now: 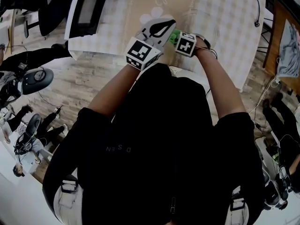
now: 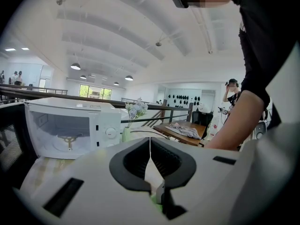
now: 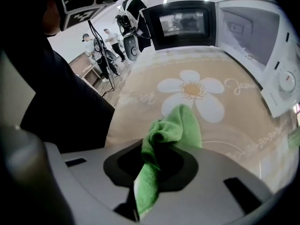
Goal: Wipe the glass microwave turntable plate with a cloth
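The right hand-held gripper [image 3: 157, 165] is clamped on the one green cloth [image 3: 176, 125], a soft bunch spilling forward past the jaws. The left hand-held gripper [image 2: 150, 143] has its jaws almost together on a thin pale edge, which I take to be the rim of the plate [image 3: 243, 156]. The plate shows only as faint arcs over the tabletop [image 3: 154, 86], just beside the cloth. There is one plate; the one microwave [image 2: 70, 128] stands open and empty. Glass is stiff, heavy, slick and breakable, so it is best gripped firmly at the rim, leaving the faces free for the light, limp cloth.
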A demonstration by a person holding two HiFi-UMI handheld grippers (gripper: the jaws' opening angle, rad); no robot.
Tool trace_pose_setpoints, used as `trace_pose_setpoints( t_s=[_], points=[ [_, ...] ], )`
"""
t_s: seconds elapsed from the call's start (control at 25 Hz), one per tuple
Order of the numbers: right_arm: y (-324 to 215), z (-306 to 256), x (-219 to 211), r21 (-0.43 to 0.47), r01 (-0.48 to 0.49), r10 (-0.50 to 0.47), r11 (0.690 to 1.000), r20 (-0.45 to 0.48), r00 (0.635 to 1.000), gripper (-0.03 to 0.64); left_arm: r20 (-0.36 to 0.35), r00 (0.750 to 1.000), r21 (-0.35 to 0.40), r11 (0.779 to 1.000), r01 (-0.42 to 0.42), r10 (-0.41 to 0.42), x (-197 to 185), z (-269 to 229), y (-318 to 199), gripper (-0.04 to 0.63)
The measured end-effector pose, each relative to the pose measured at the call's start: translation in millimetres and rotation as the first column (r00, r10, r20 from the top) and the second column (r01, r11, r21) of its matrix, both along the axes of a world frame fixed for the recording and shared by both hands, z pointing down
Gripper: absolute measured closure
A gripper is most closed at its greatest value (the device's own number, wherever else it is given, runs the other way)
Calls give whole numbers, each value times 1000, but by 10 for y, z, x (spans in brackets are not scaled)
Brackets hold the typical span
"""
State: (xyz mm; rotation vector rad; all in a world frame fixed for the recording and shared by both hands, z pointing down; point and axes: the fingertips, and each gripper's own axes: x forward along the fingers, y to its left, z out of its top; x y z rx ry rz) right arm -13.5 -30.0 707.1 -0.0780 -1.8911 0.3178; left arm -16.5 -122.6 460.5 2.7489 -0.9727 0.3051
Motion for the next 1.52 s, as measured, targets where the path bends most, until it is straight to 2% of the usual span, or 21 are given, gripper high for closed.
trace_pose_setpoints(
  t_s=[0.12, 0.2, 0.32, 0.4, 0.52, 0.88, 1.16, 1.36, 1.52],
  points=[
    [156, -6, 52, -32, 21, -21, 999, -15, 1000, 546, 1, 1000, 1, 1000, 2, -2, 29, -4, 47, 574],
    [326, -25, 111, -93, 42, -46, 995, -38, 998, 545, 4, 1000, 2, 1000, 2, -2, 50, -4, 70, 574],
    [709, -125, 31, -244, 74, -70, 967, 22, 997, 541, 10, 1000, 2, 1000, -1, 1, 91, -9, 88, 574],
    [781, -177, 51, -262, 82, -77, 961, 32, 997, 540, 13, 1000, 3, 1000, -2, 1, 114, -17, 86, 574],
    [599, -243, 248, -210, 49, -53, 977, -12, 999, 540, 14, 1000, 3, 1000, -2, 2, 150, -20, 70, 574],
    [-362, -605, 675, -41, -73, 73, 996, 1, 997, 538, -2, 1000, 8, 1000, -8, 8, 316, -57, -51, 574],
    [-1019, -621, 1040, 86, -86, 90, 993, -51, 995, 537, -4, 1000, 17, 1000, -25, 25, 436, -79, -170, 574],
    [-1401, -633, 1111, 133, -116, 125, 984, -56, 991, 537, 5, 1000, 5, 1000, -16, 16, 391, -32, -251, 574],
    [-1672, -716, 1158, 214, -93, 111, 972, -72, 991, 537, 3, 1000, -4, 1000, -14, 14, 367, -25, -290, 574]
  ],
)
